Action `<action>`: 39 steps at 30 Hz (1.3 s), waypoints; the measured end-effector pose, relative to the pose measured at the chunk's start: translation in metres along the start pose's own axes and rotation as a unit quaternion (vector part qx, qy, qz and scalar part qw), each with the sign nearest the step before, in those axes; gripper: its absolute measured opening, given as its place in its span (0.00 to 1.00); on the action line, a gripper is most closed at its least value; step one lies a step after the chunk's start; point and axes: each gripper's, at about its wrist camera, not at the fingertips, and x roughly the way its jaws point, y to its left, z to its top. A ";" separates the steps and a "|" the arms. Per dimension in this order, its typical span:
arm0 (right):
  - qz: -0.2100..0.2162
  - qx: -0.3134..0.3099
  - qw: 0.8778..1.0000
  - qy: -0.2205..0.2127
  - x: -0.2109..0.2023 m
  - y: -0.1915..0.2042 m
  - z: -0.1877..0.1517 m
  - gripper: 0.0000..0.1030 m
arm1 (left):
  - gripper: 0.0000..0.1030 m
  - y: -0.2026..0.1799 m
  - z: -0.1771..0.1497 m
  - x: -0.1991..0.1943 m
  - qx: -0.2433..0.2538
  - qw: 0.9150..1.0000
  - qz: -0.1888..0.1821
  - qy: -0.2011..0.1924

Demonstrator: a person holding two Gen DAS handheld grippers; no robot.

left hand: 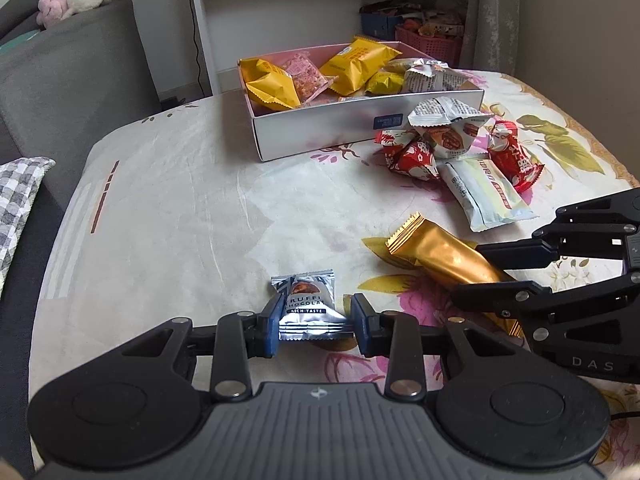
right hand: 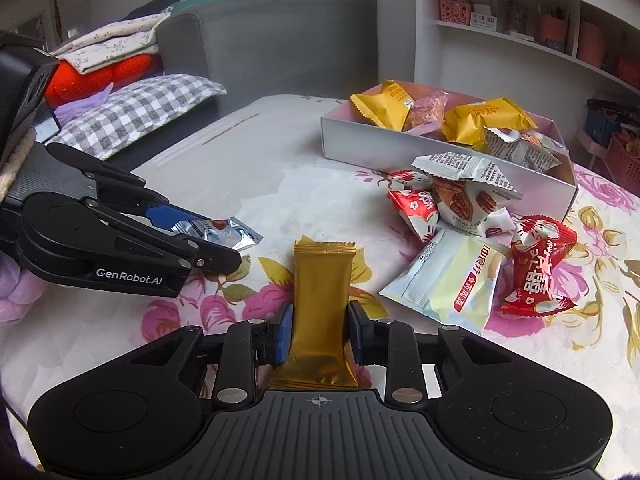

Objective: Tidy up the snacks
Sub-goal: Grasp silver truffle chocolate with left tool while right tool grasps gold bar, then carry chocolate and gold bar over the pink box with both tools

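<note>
My left gripper [left hand: 314,322] is shut on a small silver truffle chocolate packet [left hand: 306,306], its blue pads pressing both sides; the packet [right hand: 218,232] also shows in the right wrist view between the left gripper's fingers [right hand: 216,258]. My right gripper [right hand: 320,328] is shut on a gold snack bar [right hand: 322,304] that points away from me, seen from the left wrist view as the gold bar [left hand: 440,254] in black fingers [left hand: 516,252]. Beyond lies a white box [left hand: 320,132] holding yellow, pink and silver snack packs.
A loose pile of red, silver and white snack packets [right hand: 472,220] lies beside the box [right hand: 400,148] on the floral tablecloth [right hand: 224,152]. A grey sofa [right hand: 260,40] with pillows stands left, white shelves [right hand: 520,40] with baskets behind the table.
</note>
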 end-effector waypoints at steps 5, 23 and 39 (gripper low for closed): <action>0.006 0.013 1.000 -0.009 -0.006 0.000 0.006 0.27 | 0.31 0.003 0.005 -0.004 -0.008 1.000 0.002 -0.008; 0.008 0.073 0.996 -0.060 -0.026 -0.018 0.046 0.27 | 0.31 0.014 0.036 -0.015 -0.055 0.997 0.002 -0.047; -0.013 0.147 0.984 -0.102 -0.025 -0.067 0.079 0.27 | 0.31 0.023 0.075 -0.007 -0.095 0.991 -0.003 -0.092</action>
